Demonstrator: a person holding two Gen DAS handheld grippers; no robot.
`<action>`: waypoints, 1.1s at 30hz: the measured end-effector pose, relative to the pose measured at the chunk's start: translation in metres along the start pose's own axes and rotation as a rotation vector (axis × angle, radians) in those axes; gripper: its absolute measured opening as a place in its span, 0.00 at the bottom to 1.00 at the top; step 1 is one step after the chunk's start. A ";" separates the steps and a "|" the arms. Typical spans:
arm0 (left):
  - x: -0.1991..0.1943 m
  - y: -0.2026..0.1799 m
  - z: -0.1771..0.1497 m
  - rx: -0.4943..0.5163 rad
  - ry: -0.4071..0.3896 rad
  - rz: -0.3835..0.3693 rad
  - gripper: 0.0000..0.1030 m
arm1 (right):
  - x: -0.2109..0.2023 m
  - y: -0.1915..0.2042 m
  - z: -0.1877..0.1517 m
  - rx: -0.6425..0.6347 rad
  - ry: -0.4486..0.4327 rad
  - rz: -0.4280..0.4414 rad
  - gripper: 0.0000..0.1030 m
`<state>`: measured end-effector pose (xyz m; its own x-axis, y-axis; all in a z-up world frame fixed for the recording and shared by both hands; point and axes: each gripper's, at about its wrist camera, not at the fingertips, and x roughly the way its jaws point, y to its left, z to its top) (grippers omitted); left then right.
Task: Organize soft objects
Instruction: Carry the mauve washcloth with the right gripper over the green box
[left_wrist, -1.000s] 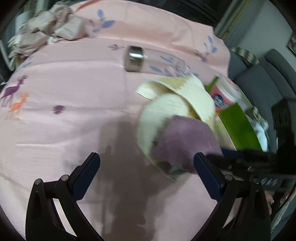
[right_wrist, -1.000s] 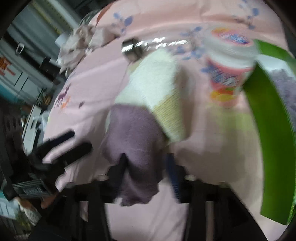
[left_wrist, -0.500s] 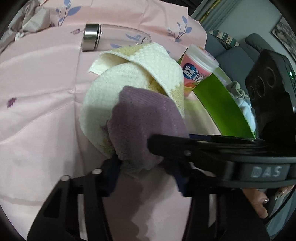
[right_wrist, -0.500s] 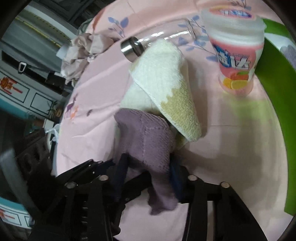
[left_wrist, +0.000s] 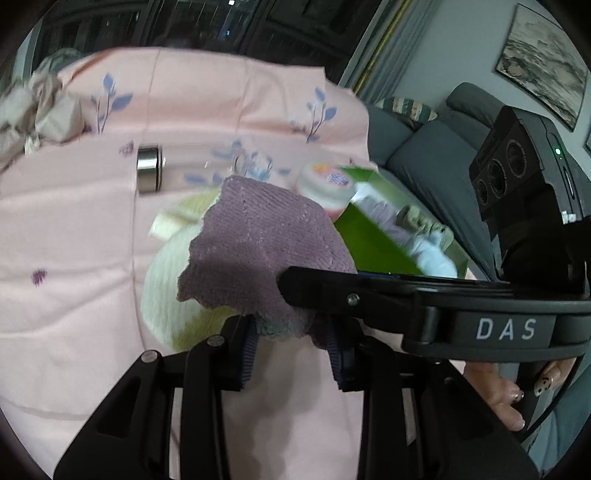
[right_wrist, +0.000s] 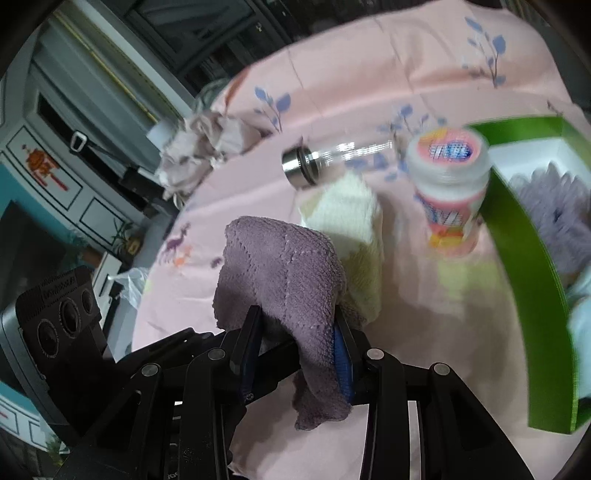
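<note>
Grippers held the purple cloth (left_wrist: 273, 236) between them: the left gripper (left_wrist: 291, 341), jaws just closing, pinched its near edge, and the right gripper (right_wrist: 299, 345) clamped another fold. Pulling apart could have torn one edge free. Beyond, the cream towel (right_wrist: 351, 218) lay on the pink sheet (left_wrist: 74, 221); a swing toward the green box (right_wrist: 517, 258) might have toppled the pink bottle (right_wrist: 448, 192).

Pink cloth-covered table (left_wrist: 74, 258), cream towel (right_wrist: 351, 218), glass bottle (left_wrist: 149, 169), perhaps tub (right_wrist: 448, 192)
</note>
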<state>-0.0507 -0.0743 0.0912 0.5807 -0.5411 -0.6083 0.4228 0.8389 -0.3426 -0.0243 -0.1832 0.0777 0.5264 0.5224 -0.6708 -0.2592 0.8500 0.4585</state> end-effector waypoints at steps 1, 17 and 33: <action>-0.001 -0.008 0.004 0.019 -0.014 0.008 0.27 | -0.007 -0.001 0.001 -0.001 -0.022 -0.003 0.37; 0.027 -0.101 0.055 0.204 -0.102 -0.104 0.25 | -0.107 -0.068 0.011 0.118 -0.357 -0.012 0.37; 0.101 -0.152 0.077 0.267 -0.004 -0.183 0.26 | -0.133 -0.150 0.011 0.323 -0.487 -0.067 0.37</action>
<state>-0.0027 -0.2610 0.1373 0.4808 -0.6824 -0.5506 0.6881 0.6829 -0.2455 -0.0463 -0.3805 0.1046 0.8645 0.3116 -0.3944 0.0075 0.7765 0.6301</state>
